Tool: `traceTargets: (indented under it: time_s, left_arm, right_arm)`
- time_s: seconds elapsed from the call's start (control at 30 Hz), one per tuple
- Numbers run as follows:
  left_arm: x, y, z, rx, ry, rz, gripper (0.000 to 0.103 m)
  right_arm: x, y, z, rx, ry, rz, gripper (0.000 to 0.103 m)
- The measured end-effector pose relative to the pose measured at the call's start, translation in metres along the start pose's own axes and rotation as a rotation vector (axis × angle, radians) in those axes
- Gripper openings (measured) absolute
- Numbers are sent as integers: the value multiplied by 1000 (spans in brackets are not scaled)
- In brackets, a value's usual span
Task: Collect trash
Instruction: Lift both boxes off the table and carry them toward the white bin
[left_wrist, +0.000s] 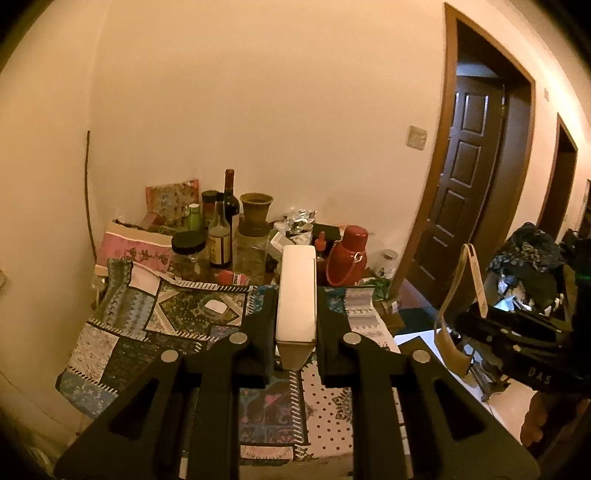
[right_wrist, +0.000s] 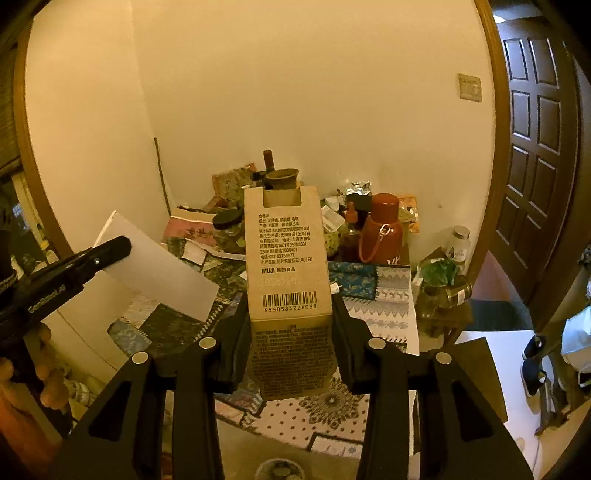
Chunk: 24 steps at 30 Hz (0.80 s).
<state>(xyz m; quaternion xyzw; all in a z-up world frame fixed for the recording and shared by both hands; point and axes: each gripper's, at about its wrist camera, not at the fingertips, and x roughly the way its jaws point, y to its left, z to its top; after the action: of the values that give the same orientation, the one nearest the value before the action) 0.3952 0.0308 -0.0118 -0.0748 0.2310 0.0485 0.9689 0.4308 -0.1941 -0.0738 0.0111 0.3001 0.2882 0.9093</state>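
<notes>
The tall brown printed cardboard carton (right_wrist: 288, 273) sat clamped in the right gripper (right_wrist: 291, 332) and a flat white paper sheet (left_wrist: 296, 295) was pinched edge-on in the left gripper (left_wrist: 295, 328), both above the patchwork-clothed table (left_wrist: 155, 332), where either light piece could have slipped and dropped back among the crowded bottles (left_wrist: 221, 229).

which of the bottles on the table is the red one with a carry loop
The red flask, standing right of the glass bottles and jars by the wall. The wine bottle beside them is dark glass, with no loop.

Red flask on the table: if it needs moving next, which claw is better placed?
Neither is free. The left claw is shut on a flat white box, the right claw on a brown printed carton. The right view shows the red flask nearer, so right, once emptied.
</notes>
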Motion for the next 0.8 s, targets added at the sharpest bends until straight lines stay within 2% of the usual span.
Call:
traceTargets:
  time_s: [0.33, 0.6, 0.8]
  left_arm:
    - [-59, 31, -31, 46, 11, -106, 17]
    - [-124, 64, -72, 100, 33, -151, 17]
    - [-152, 84, -97, 107, 68, -191, 17]
  right_arm:
    - [-37, 61, -33, 34, -19, -77, 36]
    - [-62, 121, -79, 106, -5, -110, 36]
    - [-75, 148, -102, 143, 21, -139, 36]
